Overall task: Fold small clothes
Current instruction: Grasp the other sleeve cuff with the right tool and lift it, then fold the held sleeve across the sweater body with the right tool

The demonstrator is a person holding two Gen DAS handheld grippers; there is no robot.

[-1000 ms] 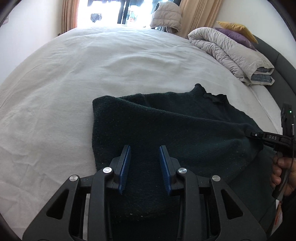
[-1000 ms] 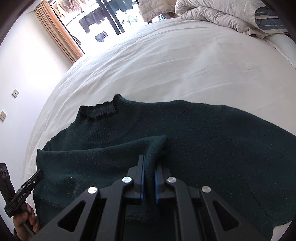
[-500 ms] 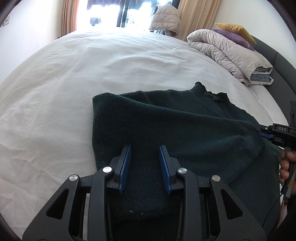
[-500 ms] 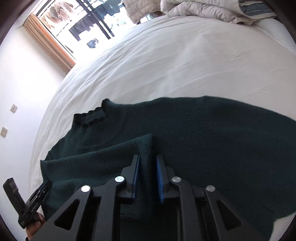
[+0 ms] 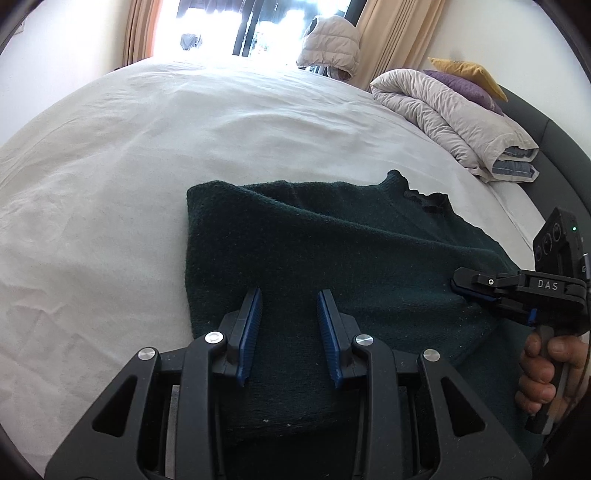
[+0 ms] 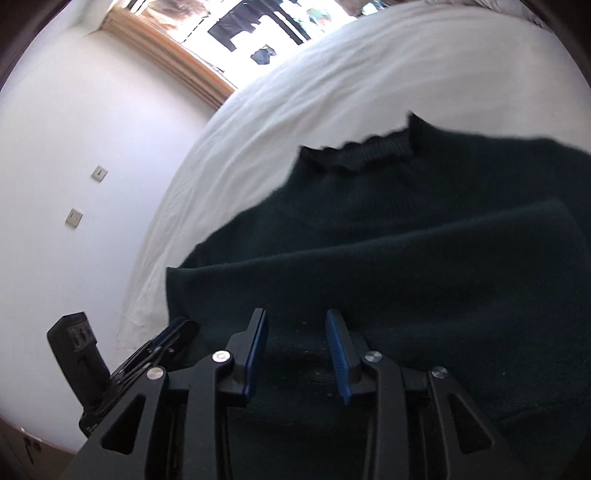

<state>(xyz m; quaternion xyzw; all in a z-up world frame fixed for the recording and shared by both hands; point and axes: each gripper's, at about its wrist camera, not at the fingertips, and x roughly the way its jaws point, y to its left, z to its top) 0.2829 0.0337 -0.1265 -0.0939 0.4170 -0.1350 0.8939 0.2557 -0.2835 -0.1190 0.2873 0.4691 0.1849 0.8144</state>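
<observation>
The dark sweater [image 5: 332, 266] looked soft and floppy on the bed [image 5: 147, 147]. Both grippers, left [image 5: 290, 332] and right [image 6: 297, 350], had jaws apart, the right just closing emptily. Grab its six o'clock hem.

A bedroom in a home.
A wide bed [image 5: 155, 155], folded duvet [image 5: 454, 114], pillows [image 5: 465, 75], and curtains [image 5: 391, 33] beside a bright window [image 5: 229, 26].

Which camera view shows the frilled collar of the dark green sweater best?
The right wrist view: the collar sits near the middle, large, with its wavy edge visible, though slightly blurred. The left wrist view shows the collar small and sideways at the sweater's far edge.
</observation>
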